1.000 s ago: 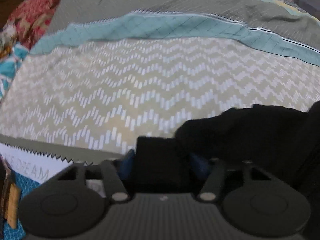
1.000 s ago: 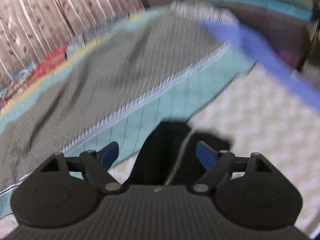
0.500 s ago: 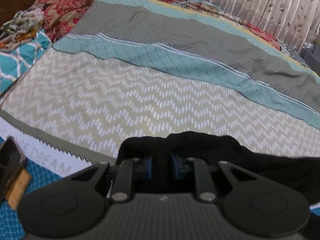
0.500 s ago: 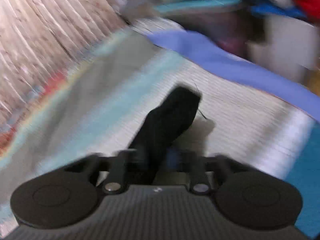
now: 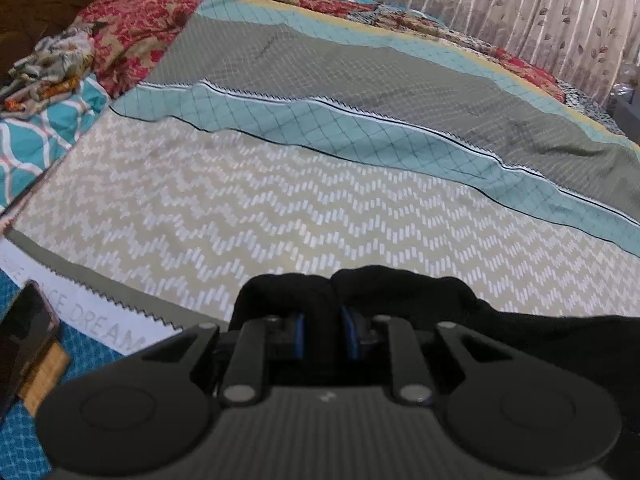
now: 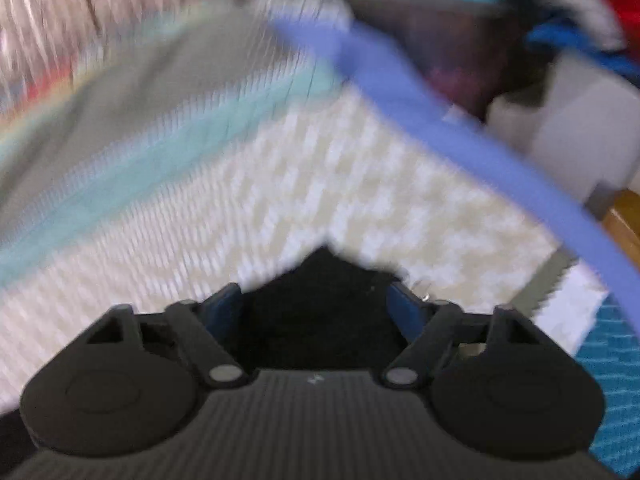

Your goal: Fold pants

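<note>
Between the blue pads of the left gripper, a bunched fold of the black pants is pinched, with the jaws drawn close together on the cloth. From that pinch the dark fabric is seen to run off to the right of the tool, low along the near side of the bedspread, so the long axis of the garment is judged to lie crosswise to the fingers, leading toward the right hand's side. Only pale chevron-patterned bedspread is shown ahead of the left fingers.

In the right wrist view, which is heavily blurred, the right gripper is shown with its blue pads set wide apart. Black cloth of the pants fills the space between them and rises to a point just ahead of the tool. Whether the pads actually touch the fabric cannot be told, but no closed grip is seen.

The garment is therefore judged to be secured at the left end only. The coming move is judged to turn on this crosswise stretch between the two tools: the left gripper has the firm hold, while the cloth sits directly within the right gripper's spread jaws, over the same bedspread near its corner.
</note>
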`<move>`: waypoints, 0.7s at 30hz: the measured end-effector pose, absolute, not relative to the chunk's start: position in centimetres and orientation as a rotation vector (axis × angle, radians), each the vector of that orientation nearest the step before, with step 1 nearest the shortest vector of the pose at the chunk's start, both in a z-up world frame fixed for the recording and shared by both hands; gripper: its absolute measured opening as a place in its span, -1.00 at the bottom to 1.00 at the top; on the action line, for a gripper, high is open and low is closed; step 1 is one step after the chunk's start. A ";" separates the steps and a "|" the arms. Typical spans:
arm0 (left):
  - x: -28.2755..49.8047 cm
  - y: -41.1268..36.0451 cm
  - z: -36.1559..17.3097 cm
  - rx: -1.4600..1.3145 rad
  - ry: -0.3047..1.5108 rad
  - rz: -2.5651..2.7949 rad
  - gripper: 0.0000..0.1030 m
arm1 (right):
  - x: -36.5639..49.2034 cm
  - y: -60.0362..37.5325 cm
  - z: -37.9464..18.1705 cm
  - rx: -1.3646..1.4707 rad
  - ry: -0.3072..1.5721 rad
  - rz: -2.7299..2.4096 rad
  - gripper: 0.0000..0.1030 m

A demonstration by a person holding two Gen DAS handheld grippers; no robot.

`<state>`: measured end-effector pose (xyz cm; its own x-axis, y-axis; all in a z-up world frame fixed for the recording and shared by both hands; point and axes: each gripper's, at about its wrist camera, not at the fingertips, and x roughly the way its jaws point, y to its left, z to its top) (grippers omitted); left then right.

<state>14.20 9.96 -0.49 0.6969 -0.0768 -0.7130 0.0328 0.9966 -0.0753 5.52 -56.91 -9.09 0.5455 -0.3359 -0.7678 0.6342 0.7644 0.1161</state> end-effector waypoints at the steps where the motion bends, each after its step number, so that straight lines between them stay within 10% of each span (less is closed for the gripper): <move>1: 14.4 10.1 -0.2 -0.059 0.788 -0.052 -0.69 | 6.4 -56.2 -9.4 0.327 0.834 -0.647 -0.35; 3: 15.0 10.7 0.7 -0.065 0.755 -0.039 -0.69 | 6.5 -55.7 -7.9 0.363 0.726 -0.617 -0.68; 8: 18.3 12.5 3.7 -0.168 0.662 -0.013 -0.69 | 8.0 -57.2 -1.3 0.511 0.446 -0.627 -0.67; 10: 20.1 12.0 3.6 -0.160 0.614 0.020 -0.62 | 9.8 -56.1 -0.4 0.488 0.416 -0.629 -0.52; 12: 22.8 10.9 1.5 -0.116 0.679 0.046 -0.35 | 12.0 -54.3 -1.2 0.400 0.507 -0.638 0.28; 17: 22.3 10.3 -1.4 -0.044 0.827 0.016 -0.37 | 8.9 -50.9 -1.4 0.300 0.583 -0.494 0.21; 21: 15.7 13.7 1.5 -0.046 0.723 0.010 0.15 | -2.0 -48.6 1.4 0.273 0.527 -0.302 0.26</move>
